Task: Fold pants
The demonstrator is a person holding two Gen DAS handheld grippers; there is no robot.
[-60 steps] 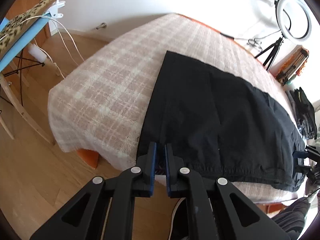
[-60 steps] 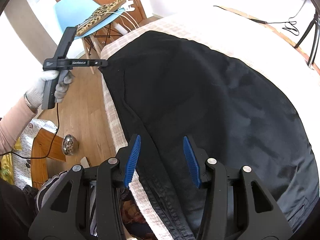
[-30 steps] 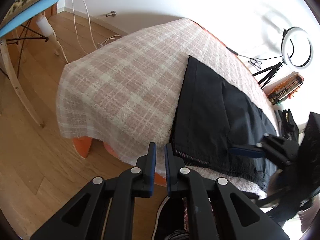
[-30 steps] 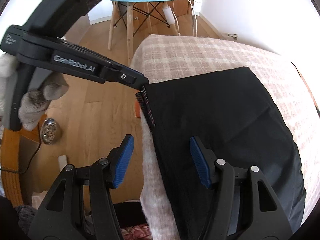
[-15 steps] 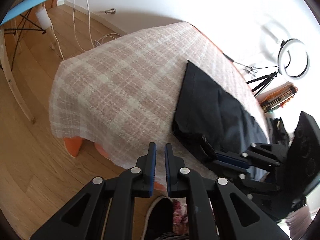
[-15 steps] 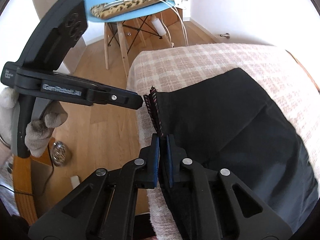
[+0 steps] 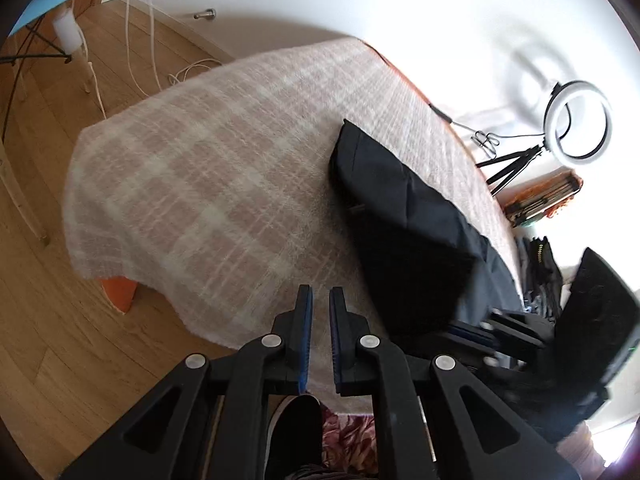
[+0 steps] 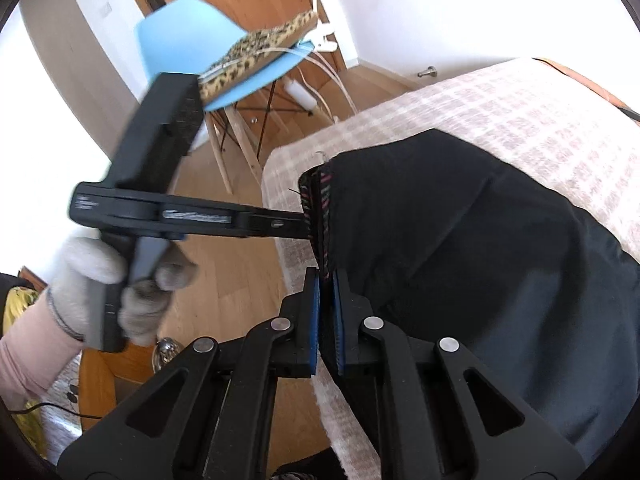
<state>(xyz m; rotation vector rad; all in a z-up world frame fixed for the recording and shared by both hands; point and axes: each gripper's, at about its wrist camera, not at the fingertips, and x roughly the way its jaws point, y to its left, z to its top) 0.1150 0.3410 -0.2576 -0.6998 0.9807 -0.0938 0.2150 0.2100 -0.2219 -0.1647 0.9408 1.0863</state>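
- Black pants (image 8: 460, 240) on the plaid blanket (image 7: 208, 184) of the table, near its front edge; part of cloth lifted up, folded layers seen at the hem w/ striped inner band (image 8: 320, 208).
- Right gripper (image 8: 325, 292): blue pads pressed together on the hem edge of pants, cloth between the jaws, only a thin gap.
- Left gripper (image 8: 296, 222) in right wrist view: long black fingers reaching to the same hem, a bit above the right one; tip touching or pinching the striped band, cannot tell exactly because blurred.
- Left gripper in its own view (image 7: 320, 304): pads close together w/ narrow gap, no cloth seen between them here; above the blanket near the table edge. So cannot tell if really pinching.
- Gloved left hand (image 8: 104, 280) around the handle of the left gripper, pink sleeve at wrist.
- In left wrist view pants make a raised dark fold at right side, right gripper (image 7: 472, 330) under it, blurred.
- Around: blue chair (image 8: 192, 40) w/ leopard cushion (image 8: 256, 52), wood floor (image 7: 60, 320), ring light (image 7: 576, 120) on tripod by white wall.
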